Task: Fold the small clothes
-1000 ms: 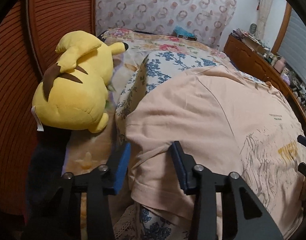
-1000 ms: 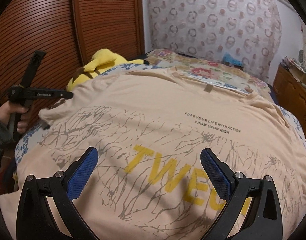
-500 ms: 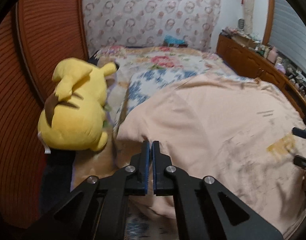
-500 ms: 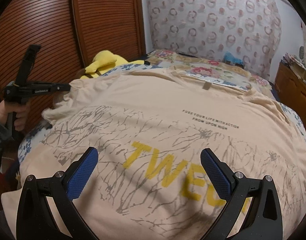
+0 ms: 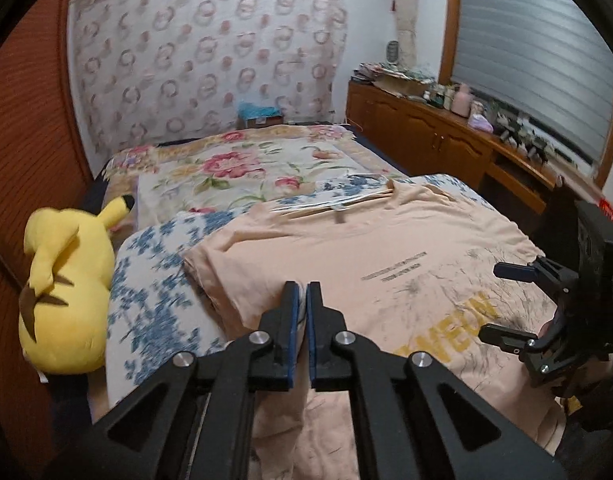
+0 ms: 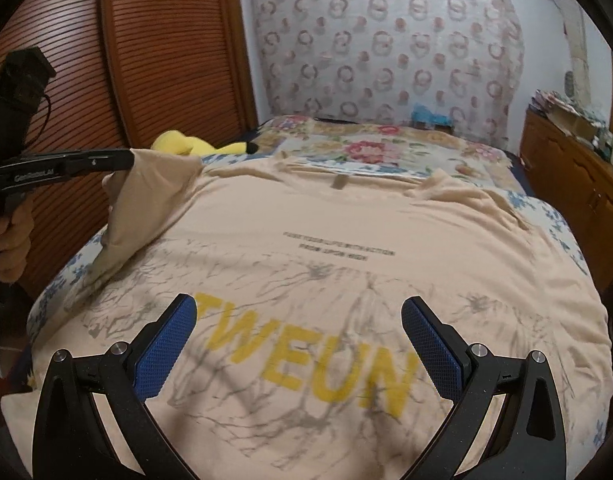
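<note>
A pale peach cotton T-shirt (image 6: 306, 240) lies spread front-up across most of the frame, its collar toward the upper middle. Large yellow block letters (image 6: 306, 364) sit low on the chest over grey crack-like print, with two small dark lines of text above. At the upper left its sleeve (image 6: 154, 184) is lifted clear and folded inward; the opposite sleeve lies rumpled at the right.

Both rigs look the same: matte black angular two-finger left gripper (image 5: 302, 300) and its twin, the black right gripper (image 6: 298, 316), with triangular cutouts in the arms, shiny silver round screws at the pivots, and blue cross-hatched rubber pads (image 6: 430, 346). There's small white lettering printed along one finger and a thin black cable (image 6: 46, 106) near the handle.
</note>
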`<state>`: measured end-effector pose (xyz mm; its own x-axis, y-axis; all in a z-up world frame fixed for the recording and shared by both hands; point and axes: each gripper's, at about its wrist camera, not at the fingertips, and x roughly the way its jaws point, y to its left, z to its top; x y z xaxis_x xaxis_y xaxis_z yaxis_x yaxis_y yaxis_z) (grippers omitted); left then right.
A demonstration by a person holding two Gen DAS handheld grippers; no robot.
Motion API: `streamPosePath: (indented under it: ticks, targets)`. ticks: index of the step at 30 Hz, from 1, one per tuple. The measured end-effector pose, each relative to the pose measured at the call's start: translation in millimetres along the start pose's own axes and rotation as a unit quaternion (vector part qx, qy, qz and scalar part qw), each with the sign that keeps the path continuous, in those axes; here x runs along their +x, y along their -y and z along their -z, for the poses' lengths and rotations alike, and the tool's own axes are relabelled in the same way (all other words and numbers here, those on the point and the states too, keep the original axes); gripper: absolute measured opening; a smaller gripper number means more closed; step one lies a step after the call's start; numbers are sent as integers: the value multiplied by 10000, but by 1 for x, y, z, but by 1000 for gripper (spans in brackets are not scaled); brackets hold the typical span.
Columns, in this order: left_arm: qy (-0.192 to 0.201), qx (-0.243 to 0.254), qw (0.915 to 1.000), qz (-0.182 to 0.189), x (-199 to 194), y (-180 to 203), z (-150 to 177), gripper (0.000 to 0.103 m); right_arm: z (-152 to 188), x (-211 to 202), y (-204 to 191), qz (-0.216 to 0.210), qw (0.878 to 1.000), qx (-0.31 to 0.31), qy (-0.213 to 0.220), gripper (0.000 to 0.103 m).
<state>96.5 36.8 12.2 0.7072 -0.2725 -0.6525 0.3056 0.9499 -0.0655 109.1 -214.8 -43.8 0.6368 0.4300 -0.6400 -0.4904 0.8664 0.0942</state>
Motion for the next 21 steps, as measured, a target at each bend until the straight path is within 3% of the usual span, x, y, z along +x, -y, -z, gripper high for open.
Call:
streamPosePath:
  ticks: [4, 6, 12, 21]
  targets:
    - [-36, -47, 10000, 36, 1, -2, 2, 24, 3, -2, 6, 19, 10000, 55, -14, 103]
    - [-52, -82, 9999, -53, 1, -7, 6, 28, 2, -1, 6, 22, 10000, 49, -16, 103]
    - [-111, -280, 9989, -367, -2, -29, 33, 55, -6, 3, -7, -177, 9997, -176, -58, 98]
    - [-624, -658, 9929, -766, 17, -74, 84, 57, -35, 19, -52, -684, 9933, -919, -151, 68]
